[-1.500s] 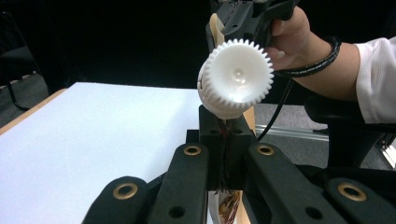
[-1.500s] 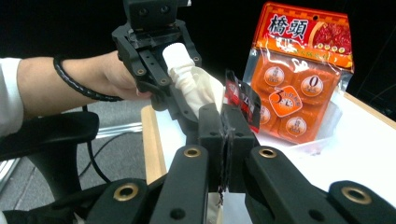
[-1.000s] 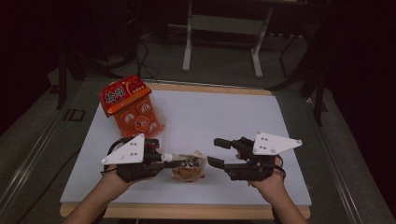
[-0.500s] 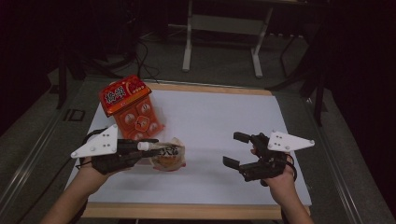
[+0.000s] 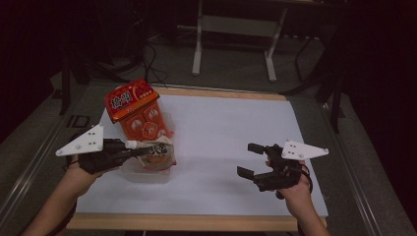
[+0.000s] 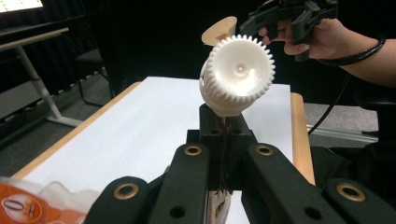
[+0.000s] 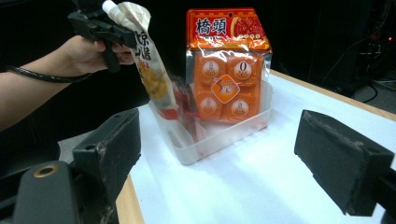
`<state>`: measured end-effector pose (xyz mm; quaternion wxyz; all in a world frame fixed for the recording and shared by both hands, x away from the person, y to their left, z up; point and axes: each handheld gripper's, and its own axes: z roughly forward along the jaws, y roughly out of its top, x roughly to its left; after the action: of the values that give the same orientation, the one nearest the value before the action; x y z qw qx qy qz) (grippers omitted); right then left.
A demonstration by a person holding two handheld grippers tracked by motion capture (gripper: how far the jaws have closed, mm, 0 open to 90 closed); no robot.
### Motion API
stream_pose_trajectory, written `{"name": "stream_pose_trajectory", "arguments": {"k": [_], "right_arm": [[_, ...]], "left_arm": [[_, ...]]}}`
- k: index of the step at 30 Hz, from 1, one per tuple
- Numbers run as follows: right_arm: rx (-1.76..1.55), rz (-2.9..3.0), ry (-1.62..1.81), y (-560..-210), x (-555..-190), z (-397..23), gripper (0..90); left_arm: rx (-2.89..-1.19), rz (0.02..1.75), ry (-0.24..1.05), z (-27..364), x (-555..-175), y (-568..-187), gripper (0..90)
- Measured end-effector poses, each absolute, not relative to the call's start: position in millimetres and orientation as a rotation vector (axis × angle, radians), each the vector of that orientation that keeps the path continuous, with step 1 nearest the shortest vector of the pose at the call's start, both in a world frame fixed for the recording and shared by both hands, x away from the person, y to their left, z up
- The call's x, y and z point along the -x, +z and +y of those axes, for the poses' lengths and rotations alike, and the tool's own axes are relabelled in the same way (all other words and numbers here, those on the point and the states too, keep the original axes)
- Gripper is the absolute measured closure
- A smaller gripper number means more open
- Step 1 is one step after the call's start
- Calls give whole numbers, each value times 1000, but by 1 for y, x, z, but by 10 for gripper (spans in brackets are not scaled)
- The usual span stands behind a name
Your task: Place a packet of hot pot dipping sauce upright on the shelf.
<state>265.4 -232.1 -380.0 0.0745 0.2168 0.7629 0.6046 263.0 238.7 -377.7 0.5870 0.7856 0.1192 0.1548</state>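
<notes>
Left tool (image 5: pixel 129 151): clamped tight on the neck of a spouted pouch (image 7: pixel 148 65), just under its white ribbed cap (image 6: pixel 238 74); the pouch hangs down from my grip at a slant.

Right tool (image 5: pixel 252 161): jaws have just been opening and now stand wide, nothing between them; it hovers over the bare tabletop (image 5: pixel 221 128), well apart from the pouch.

Pouch and bin: the pouch's lower end dips into the near side of a clear plastic bin (image 7: pixel 219 135), in front of an orange snack pack (image 7: pixel 226 65) that stands upright against the far wall.

Risk, tipping: I judge the bin light (it looks like thin plastic), so dragging the pouch sideways against its wall could tilt or slide it.

Risk, snack pack: pushing the pouch in too far could knock the upright pack flat or out over the rim.

Risk, letting go: released while slanted, the pouch may flop over the bin's near edge onto the tabletop.
</notes>
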Motion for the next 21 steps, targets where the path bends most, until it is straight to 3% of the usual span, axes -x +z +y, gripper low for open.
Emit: {"name": "stream_pose_trajectory", "arguments": {"k": [21], "right_arm": [[-679,2308,1826,-390,-271,-232,155]], "left_arm": [[-1872,308,313,263,-277,-419,896]]}}
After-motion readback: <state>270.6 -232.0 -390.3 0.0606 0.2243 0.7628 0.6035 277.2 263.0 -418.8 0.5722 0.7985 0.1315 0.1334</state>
